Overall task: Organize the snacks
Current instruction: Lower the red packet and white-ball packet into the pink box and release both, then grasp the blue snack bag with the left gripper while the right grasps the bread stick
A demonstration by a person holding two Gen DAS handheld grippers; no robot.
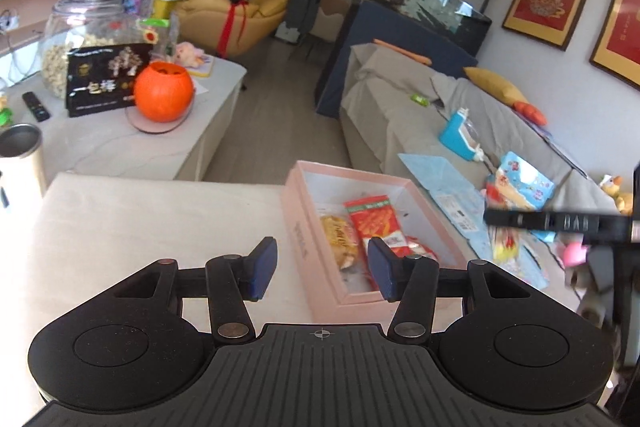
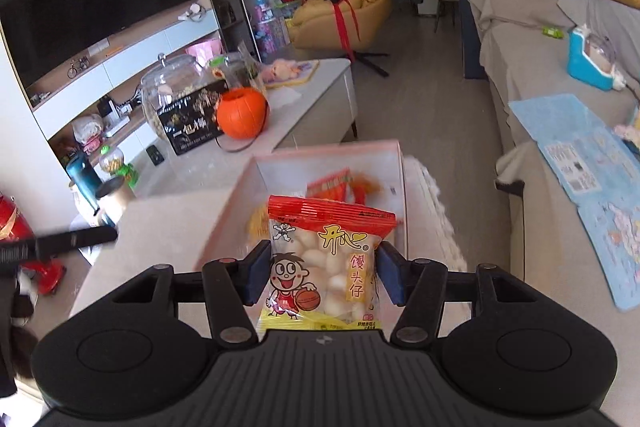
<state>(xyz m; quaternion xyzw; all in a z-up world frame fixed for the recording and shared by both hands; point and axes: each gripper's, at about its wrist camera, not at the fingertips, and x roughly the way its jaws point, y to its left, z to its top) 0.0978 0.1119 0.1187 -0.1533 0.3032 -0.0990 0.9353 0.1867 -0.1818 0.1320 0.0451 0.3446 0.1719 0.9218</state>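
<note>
**Operator:** My worry is the snack packet slipping. I have it held by its side edges between the right gripper, and the packet is a puffy, slick bag, so it could slide out before I get it over the pink box.

**Observer:** Is it over the box now?

**Operator:** It hangs in front of the near end, above the table. From the right wrist view I cannot tell whether a drop from here would land inside or on the near wall.

**Observer:** And the grip itself?

**Operator:** The jaws stand about half apart with both blue pads against the bag's sides, clamped on it.

**Observer:** The other hand?

**Operator:** The left gripper is spread about halfway with nothing between its pads. It hovers near the box's near corner, where a red packet and a yellow one already lie inside. It could knock the box wall if I swing carelessly.
</note>
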